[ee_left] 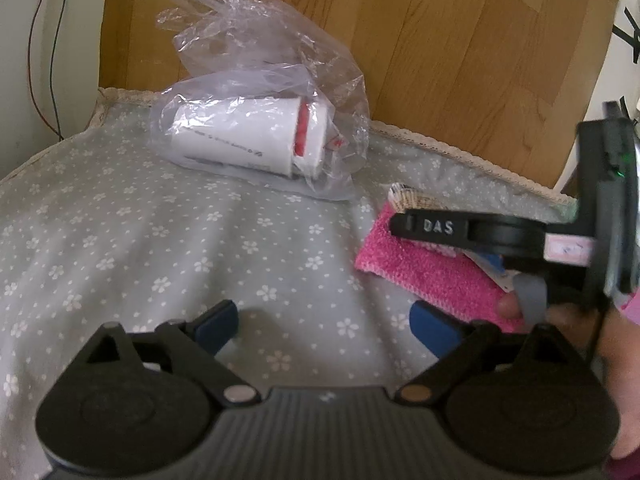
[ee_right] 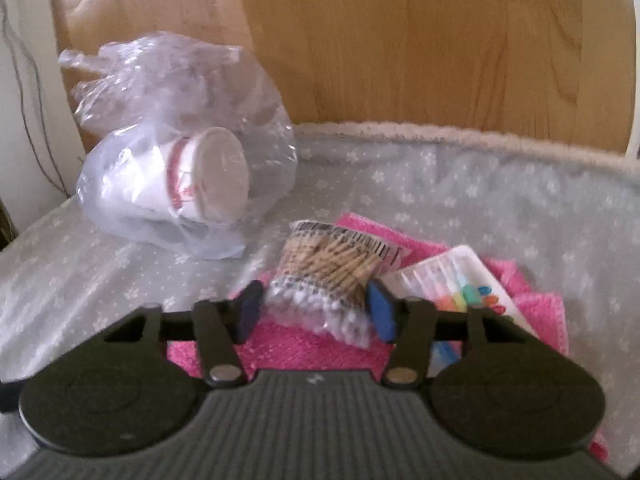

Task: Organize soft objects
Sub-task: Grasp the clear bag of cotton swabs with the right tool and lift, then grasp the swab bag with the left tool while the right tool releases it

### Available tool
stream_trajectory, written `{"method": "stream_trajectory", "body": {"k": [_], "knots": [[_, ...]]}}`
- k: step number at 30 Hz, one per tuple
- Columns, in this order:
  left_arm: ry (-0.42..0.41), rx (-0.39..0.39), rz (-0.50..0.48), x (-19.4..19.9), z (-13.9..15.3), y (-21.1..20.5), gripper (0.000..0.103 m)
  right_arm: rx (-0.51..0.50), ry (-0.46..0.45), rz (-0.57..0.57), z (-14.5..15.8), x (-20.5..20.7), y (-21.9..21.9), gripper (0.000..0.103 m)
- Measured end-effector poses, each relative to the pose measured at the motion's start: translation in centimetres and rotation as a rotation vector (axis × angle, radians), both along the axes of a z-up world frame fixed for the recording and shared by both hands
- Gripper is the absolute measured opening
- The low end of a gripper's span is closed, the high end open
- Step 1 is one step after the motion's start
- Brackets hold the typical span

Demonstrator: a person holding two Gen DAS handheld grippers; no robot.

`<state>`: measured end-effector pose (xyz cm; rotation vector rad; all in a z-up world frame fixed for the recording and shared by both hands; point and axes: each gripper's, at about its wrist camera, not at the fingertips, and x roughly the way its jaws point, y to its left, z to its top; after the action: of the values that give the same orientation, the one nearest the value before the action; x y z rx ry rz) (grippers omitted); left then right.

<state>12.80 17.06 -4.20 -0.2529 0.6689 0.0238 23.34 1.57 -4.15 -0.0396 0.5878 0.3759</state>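
Far ahead-left of our left tool [ee_left: 324,326] lies a clear bag [ee_left: 260,120] holding a cup [ee_left: 244,140] on its side; this tool is released, spread wide over bare floral cloth [ee_left: 140,248]. To its right a pink cloth [ee_left: 432,276] lies flat. Our right tool [ee_right: 316,310] brackets a swab pack [ee_right: 336,276] on the pink cloth; whether it grips, we cannot tell. Right of it sits a white tray [ee_right: 460,276]
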Motion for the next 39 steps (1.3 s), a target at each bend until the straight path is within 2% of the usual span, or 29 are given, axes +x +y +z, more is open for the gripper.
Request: {"method": "stream_trajectory", "body": {"k": [5, 11, 13, 16, 19, 20, 22, 23, 24, 26, 31, 34, 37, 39], "knots": [[0.001, -0.038, 0.006, 0.0, 0.2, 0.6, 0.096, -0.008, -0.035, 0.051, 1.8, -5.0, -3.2, 0.047], [-0.054, -0.073, 0.007, -1.1, 1.1, 1.0, 0.096, -0.059, -0.142, 0.006, 2.4, -17.7, -11.6, 0.047], [-0.085, -0.055, -0.036, -1.7, 1.5, 0.2, 0.096, -0.077, -0.155, -0.02, 2.0, -21.2, -13.9, 0.047], [-0.115, -0.024, -0.205, -2.3, 1.8, -2.4, 0.096, -0.144, -0.149, -0.121, 0.7, -26.0, -17.9, 0.047], [-0.075, 0.009, -0.414, -2.8, 1.1, -6.0, 0.096, -0.145, -0.126, -0.203, -0.4, -27.1, -20.3, 0.048], [-0.058, 0.022, -0.451, -2.9, 1.0, -7.1, 0.096, -0.139, -0.108, -0.223, -0.9, -27.3, -21.1, 0.052], [-0.028, 0.018, -0.514, -3.7, 1.1, -9.2, 0.096, -0.139, -0.13, -0.223, -1.3, -27.8, -21.6, 0.056], [-0.017, 0.003, -0.537, -4.2, 1.3, -9.9, 0.096, -0.15, -0.134, -0.217, -1.3, -28.0, -21.6, 0.062], [-0.006, -0.023, -0.556, -4.8, 1.5, -10.8, 0.096, -0.153, -0.14, -0.203, -1.4, -28.1, -21.4, 0.071], [0.027, -0.086, -0.574, -5.7, 1.7, -12.1, 0.096, -0.132, -0.148, -0.18, -1.5, -28.6, -21.5, 0.079], [0.108, -0.271, -0.603, -7.5, 1.7, -14.1, 0.096, -0.078, -0.129, -0.164, -2.0, -29.4, -23.1, 0.079], [0.148, -0.347, -0.628, -8.2, 1.5, -15.3, 0.096, -0.044, -0.121, -0.158, -2.1, -29.4, -23.8, 0.079], [0.176, -0.368, -0.679, -8.3, 1.6, -17.4, 0.096, -0.037, -0.123, -0.174, -2.2, -29.3, -24.2, 0.08], [0.178, -0.34, -0.706, -8.1, 1.8, -19.5, 0.095, -0.015, -0.117, -0.18, -2.3, -28.9, -24.8, 0.079]]}}
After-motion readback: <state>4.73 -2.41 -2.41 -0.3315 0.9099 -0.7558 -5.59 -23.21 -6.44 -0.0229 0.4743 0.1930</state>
